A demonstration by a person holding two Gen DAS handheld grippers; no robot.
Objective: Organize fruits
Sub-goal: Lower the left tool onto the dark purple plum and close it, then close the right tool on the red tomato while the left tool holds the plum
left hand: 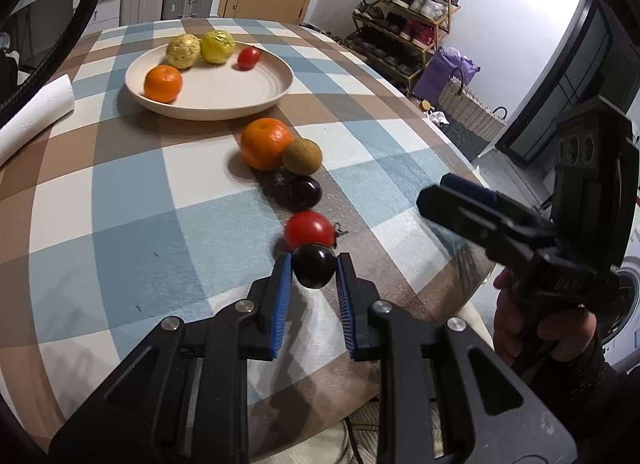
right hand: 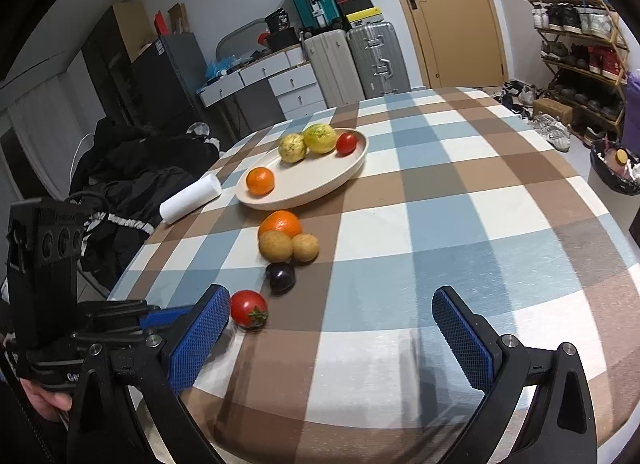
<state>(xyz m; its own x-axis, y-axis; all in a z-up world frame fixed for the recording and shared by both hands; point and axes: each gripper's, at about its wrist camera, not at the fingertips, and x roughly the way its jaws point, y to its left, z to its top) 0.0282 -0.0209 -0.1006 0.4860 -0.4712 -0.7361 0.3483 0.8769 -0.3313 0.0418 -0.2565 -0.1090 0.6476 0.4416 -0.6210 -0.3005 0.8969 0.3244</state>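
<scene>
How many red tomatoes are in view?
2: one tomato on the plate at its far edge, one on the tablecloth just beyond the dark fruit between the left claw's fingers.

A matt checked blue, brown and white cloth [right hand: 460, 200] is seen covering the table, and upon it a smooth cream round plate [right hand: 320, 184], beside which glossy dark round fruit [right hand: 281, 277] lies.

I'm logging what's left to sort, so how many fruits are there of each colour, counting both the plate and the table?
Orange fruits: 2
Yellow-green fruits: 2
Red tomatoes: 2
Brown fruits: 2
Dark purple fruits: 2
Total: 10
</scene>
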